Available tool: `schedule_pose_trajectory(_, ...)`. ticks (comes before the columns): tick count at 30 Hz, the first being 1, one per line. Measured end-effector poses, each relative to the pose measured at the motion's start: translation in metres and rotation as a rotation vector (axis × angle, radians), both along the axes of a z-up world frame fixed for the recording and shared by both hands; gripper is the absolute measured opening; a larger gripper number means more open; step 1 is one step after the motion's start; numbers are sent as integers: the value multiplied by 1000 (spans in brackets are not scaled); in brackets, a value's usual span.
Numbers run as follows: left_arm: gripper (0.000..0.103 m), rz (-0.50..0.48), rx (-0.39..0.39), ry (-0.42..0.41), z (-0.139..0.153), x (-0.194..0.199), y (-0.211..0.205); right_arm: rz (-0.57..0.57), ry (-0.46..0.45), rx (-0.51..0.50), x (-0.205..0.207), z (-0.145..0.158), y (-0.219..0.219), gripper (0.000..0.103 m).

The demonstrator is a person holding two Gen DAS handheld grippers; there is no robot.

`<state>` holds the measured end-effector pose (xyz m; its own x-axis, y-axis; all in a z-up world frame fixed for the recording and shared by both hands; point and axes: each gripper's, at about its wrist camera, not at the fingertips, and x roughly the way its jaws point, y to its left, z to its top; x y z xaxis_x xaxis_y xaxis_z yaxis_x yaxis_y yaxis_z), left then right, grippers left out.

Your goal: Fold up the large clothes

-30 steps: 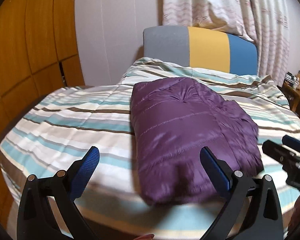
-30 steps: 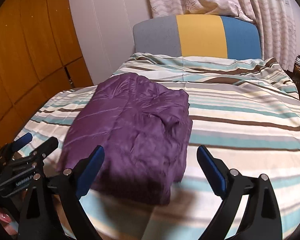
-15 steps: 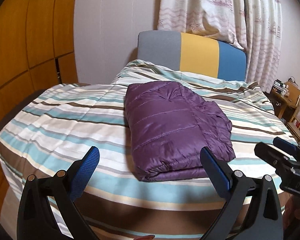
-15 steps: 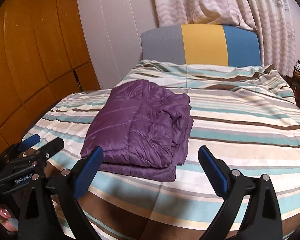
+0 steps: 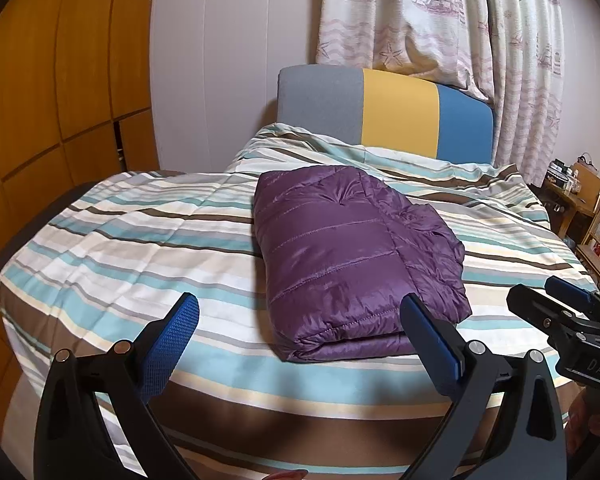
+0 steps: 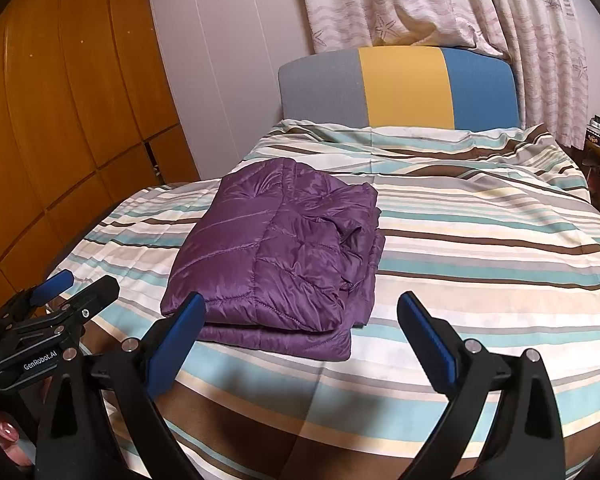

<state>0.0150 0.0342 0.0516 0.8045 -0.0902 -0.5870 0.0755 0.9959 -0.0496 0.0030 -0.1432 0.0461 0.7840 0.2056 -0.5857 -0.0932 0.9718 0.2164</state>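
Jacket (image 5: 352, 256): folded compact on striped bed (image 5: 140, 248) — task looks done.
Left gripper (image 5: 300, 336): wide open, empty.
Right gripper (image 6: 300, 336): wide open, empty — clear of cloth.

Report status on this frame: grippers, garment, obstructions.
Left gripper and right gripper open, empty. Purple quilted puffer jacket folded on striped bedspread. Nothing in the way.

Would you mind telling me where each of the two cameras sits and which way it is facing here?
Left wrist view: sits on the left gripper, looking along its open fingers up the striped bed to the folded purple jacket and headboard; the right gripper shows at the right edge.
Right wrist view: sits on the right gripper, facing the same way, jacket lying to the left; the left gripper and fingertips show at lower left.
Shared: jacket, bed, headboard, curtain, both grippers.
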Motion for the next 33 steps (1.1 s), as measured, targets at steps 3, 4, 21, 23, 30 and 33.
schedule_pose_trajectory(3, 100, -5, -1, 1, -1, 0, -1, -1, 0, 1, 0, 0, 0, 97)
schedule_pose_trajectory(4, 100, -7, -2, 3, -1, 1, -1, -1, 1, 2, 0, 0, 0, 97)
schedule_pose_trajectory(21, 100, -8, -11, 22, -5, 1, -1, -2, 10, 2, 1, -2, 0, 98)
schedule_pose_trajectory(23, 100, -9, -12, 27, -6, 1, 0, -3, 11, 4, 1, -2, 0, 98)
schedule_pose_trajectory(30, 100, -5, -9, 38, -7, 2, 0, 2, 12, 5, 1, -2, -1, 98)
schedule_pose_trajectory(33, 100, -2, -11, 50, -8, 3, 0, 1, 14, 5, 1, -3, 0, 98)
